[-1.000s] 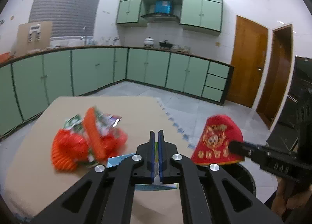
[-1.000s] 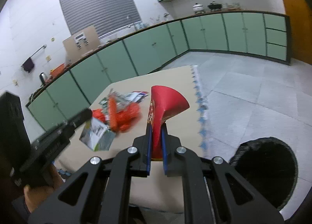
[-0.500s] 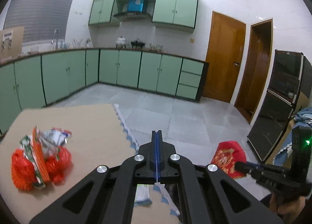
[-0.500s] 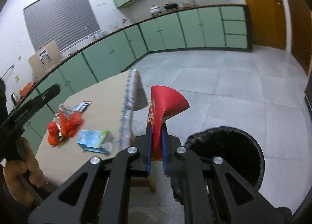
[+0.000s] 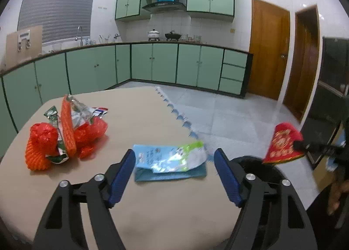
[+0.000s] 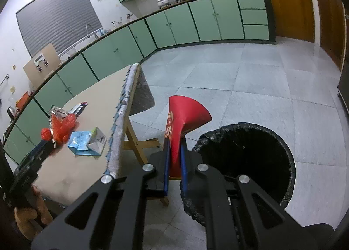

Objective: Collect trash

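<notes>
The red paper cone [image 6: 185,119] stands clamped between the blue pads of the right hand-held gripper [image 6: 174,162], just left of the black-lined trash bin [image 6: 246,158] on the floor — the bin's inside is too dark to tell what it holds. The left hand-held gripper [image 5: 174,162] hangs with its jaws wide apart over the table [image 5: 141,114], the light-blue wrapper [image 5: 170,160] lying between them and a heap of orange netting and wrappers [image 5: 63,132] further off to its left.

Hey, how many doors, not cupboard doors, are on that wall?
2. One closed brown wooden door stands right of the green cabinets; a second, darker door is farther right. Others may be out of view.
</notes>
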Demonstrator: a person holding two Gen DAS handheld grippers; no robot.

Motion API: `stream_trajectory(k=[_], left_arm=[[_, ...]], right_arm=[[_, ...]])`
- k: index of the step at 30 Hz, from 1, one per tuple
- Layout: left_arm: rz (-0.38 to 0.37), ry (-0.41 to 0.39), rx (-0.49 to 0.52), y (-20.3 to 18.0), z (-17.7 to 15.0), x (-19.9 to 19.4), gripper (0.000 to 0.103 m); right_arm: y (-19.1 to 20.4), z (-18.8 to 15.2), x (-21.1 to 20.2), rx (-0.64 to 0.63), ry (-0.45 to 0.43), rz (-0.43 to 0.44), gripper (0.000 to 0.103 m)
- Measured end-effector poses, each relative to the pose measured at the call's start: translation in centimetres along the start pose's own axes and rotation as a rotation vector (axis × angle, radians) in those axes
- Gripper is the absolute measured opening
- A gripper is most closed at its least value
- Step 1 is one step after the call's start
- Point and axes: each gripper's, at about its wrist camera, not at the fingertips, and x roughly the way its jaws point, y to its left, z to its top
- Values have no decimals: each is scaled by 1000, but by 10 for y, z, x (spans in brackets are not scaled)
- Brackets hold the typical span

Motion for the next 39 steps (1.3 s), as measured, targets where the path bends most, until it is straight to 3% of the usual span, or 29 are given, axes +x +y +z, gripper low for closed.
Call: stream_trajectory(k=[16,22,23,24,31,33,39], left_arm=[[-40,103,-54,48,1,70,74],[-100,185,-135,55,-6,88,50],[-102,184,-140,55,-7,87,46],[-107,179,-143,55,-8,85,35],[-121,106,-172,57,-9,60,25],[-114,66,-166,55,-1,44,18],[-109,-6,-142,52,19,12,15]], right_arm=[[5,3,16,-23,27,-24,8],[11,4,17,-31,28,-24,8],[12,5,16,-33,28,-24,8],[12,5,15,-35,28,-23,8],[14,7,8,-41,17,-19,8],[15,7,6,-42,15,-16,8],[21,9,-2,-47,-2,-3,8]])
